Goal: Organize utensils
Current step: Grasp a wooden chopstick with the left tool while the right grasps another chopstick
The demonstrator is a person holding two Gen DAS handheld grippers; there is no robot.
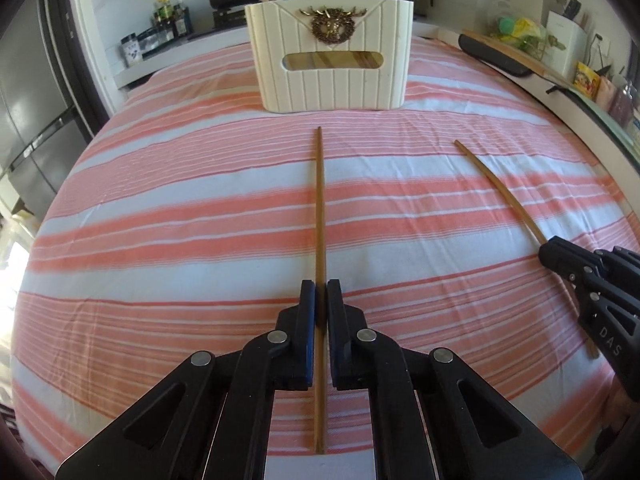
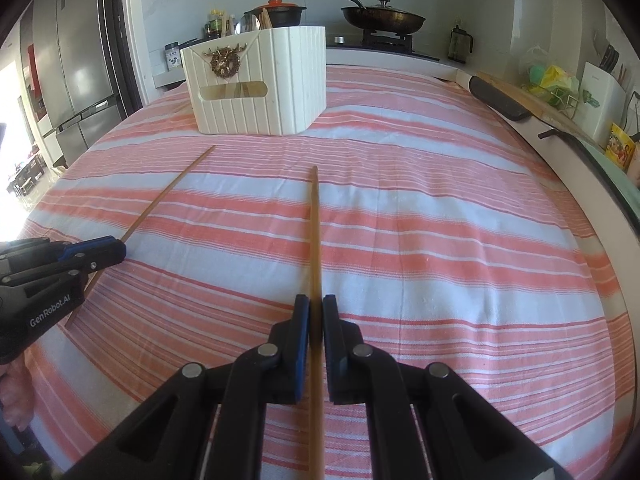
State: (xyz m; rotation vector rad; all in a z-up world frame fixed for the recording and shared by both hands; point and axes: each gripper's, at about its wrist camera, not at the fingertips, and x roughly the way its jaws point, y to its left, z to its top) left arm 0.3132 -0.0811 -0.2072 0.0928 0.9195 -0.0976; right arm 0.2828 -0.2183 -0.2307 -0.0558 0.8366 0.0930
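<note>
Each tool is clamped on one thin wooden chopstick: the left tool (image 1: pixel 320 292) pinches the left chopstick (image 1: pixel 319 200), the right tool (image 2: pixel 316 306) the right chopstick (image 2: pixel 315 232). Both sticks lie along the striped cloth (image 1: pixel 160 240) on the counter, tips toward the cream utensil box (image 1: pixel 330 56). They look light, stiff and smooth, so likely to pivot or slip; both grips sit nearer the rear end, leaving the long front free to swing
</note>
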